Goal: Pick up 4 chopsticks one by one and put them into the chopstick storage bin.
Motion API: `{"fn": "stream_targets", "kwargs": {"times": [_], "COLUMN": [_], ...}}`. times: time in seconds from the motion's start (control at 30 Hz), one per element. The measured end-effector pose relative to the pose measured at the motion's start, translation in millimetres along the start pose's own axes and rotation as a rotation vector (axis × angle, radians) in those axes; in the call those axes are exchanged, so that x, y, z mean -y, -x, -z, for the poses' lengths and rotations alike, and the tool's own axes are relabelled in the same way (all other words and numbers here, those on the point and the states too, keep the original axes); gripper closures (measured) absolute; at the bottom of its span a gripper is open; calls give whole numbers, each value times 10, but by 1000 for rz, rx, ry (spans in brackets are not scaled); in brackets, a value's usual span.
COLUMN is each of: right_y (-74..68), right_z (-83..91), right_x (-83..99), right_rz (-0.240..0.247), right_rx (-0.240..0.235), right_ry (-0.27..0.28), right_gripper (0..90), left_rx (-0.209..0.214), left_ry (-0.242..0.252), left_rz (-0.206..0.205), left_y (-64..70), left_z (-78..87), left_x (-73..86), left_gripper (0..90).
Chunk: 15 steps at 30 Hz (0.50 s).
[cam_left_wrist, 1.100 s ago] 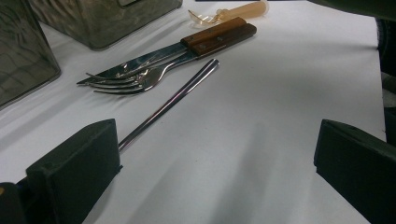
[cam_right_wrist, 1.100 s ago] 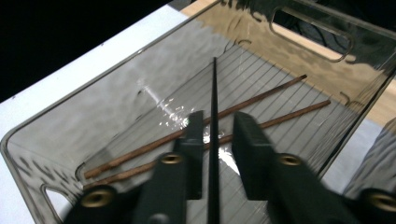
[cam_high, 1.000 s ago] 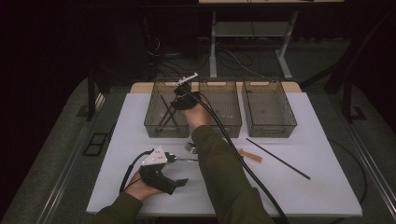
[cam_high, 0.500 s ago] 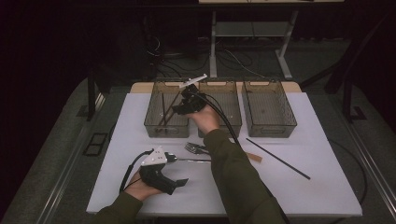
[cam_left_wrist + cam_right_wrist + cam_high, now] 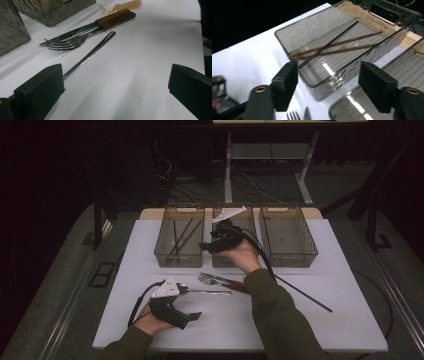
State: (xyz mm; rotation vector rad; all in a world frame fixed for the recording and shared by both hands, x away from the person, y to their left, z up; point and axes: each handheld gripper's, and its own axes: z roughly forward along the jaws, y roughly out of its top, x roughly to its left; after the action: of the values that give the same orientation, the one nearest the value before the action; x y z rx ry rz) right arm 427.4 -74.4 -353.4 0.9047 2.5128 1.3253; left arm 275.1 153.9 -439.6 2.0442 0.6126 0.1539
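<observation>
Right gripper (image 5: 207, 246): jaws wide apart, empty, now back over the middle bin's (image 5: 252, 220) near wall. Left bin (image 5: 317, 82), smoky ribbed plastic, holds one black chopstick (image 5: 329, 44) across two thin brown ones. Left gripper (image 5: 113, 87) gapes, resting low.

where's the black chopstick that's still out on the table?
High view: the black chopstick lies loose on the white mat, right of centre, below the right bin, running diagonally beside the person's right sleeve.
</observation>
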Motion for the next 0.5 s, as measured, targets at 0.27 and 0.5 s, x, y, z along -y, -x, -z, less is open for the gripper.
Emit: {"fn": "stream_targets", "kwargs": {"times": [0.27, 0.5], "right_y": [-17, 33], "right_z": [261, 505], "right_x": [174, 360], "right_rz": [48, 50], "right_rx": [-7, -7], "right_ry": [-7, 10], "right_gripper": [232, 232], "left_rx": [-2, -2], "left_ry": [-3, -6], "left_rz": [6, 5], "left_y": [0, -7], "left_z": [-1, 0], "left_x": [2, 4], "left_gripper": [0, 0]}}
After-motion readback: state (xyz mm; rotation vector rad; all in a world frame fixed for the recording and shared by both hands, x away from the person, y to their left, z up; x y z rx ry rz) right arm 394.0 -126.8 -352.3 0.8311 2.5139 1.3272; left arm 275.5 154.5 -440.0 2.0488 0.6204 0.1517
